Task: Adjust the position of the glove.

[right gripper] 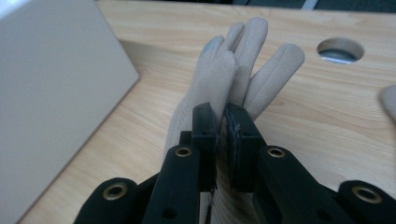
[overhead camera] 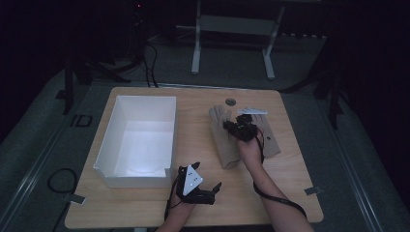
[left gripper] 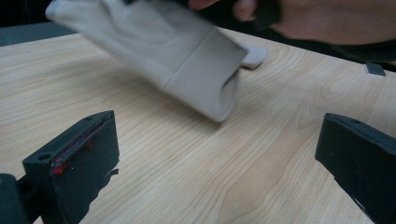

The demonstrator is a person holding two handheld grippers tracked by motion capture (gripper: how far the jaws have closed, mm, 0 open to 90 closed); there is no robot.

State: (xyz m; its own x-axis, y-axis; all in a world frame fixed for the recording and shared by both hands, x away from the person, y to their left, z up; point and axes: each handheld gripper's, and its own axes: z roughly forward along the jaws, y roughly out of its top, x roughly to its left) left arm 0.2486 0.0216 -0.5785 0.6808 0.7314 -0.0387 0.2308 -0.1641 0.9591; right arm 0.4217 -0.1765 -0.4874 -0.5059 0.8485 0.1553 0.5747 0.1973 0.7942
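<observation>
Right gripper [right gripper: 223, 140] has its two black jaws pinched tight on the beige glove [right gripper: 233, 70], clamping a fold of fabric around the palm, with the glove's fingers fanning out beyond the tips. In the high view that gripper [overhead camera: 232, 126] sits over the right half of the wooden table [overhead camera: 203, 208], the glove [overhead camera: 223, 140] draped beneath it and a second glove [overhead camera: 270, 140] lying just beside it to the right. This looks light, soft and floppy: the cuff [left gripper: 219, 88] sags toward the tabletop in the left gripper view, so expect it to swing and fold; a pinch at mid-palm seems a fair hold, balancing fingers against cuff. The right forearm reaches forward from the bottom edge, wrist bent over the glove. Left gripper [overhead camera: 212, 191] rests near the front edge by the white box [overhead camera: 109, 145], jaws spread wide, nothing between them, pointed toward the glove.
</observation>
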